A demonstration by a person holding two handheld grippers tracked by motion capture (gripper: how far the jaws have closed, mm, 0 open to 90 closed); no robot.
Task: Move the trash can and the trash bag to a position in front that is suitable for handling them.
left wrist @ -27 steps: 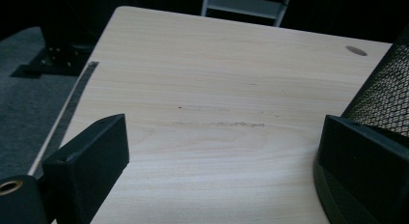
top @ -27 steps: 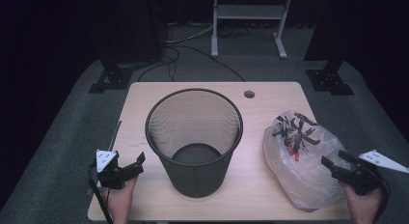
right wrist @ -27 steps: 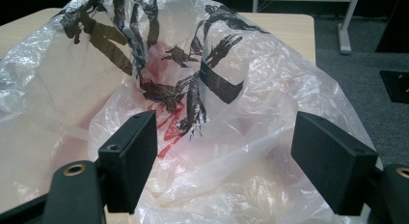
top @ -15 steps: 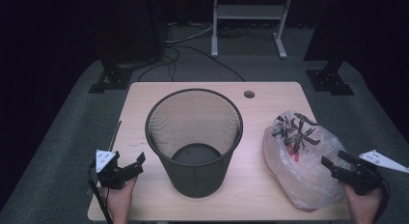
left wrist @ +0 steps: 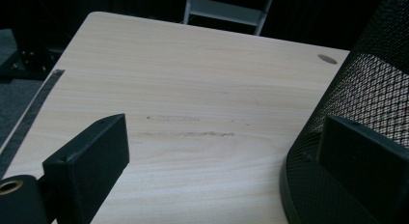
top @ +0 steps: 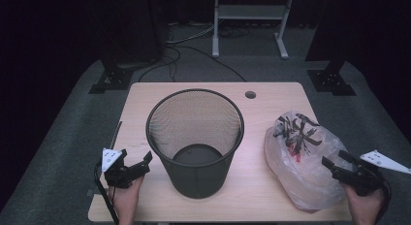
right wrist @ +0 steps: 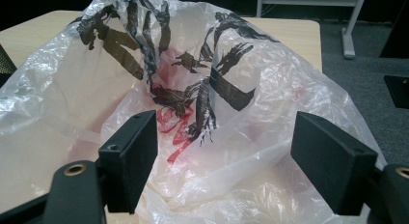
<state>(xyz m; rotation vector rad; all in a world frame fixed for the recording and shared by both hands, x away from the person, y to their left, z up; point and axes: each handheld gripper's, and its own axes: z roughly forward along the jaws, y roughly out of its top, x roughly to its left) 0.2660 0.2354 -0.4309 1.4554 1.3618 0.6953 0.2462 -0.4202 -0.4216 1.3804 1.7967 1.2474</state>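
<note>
Setup reads like lining the bin [top: 195,142]: it stands upright mid-desk [top: 271,196], mouth up, nothing inside as far as I can see, so a liner can go straight in.

Bag [top: 303,162] sits crumpled on the desk's right side, well apart from the bin and right in front of the right hand. It's clear plastic with black and red print, loose folds bunched on top, which looks like the easiest place to pinch.

Right gripper [top: 340,165]: jaws spread wide, aimed at the bag. Plastic fills the gap between them in the right gripper view, but the pads don't press on it, so nothing held.

Left gripper [top: 140,163]: jaws also wide, holding nothing, parked low at the bin's left flank. One jaw sits just beside the mesh wall; contact I can't tell. Probably there to steady the bin.
</note>
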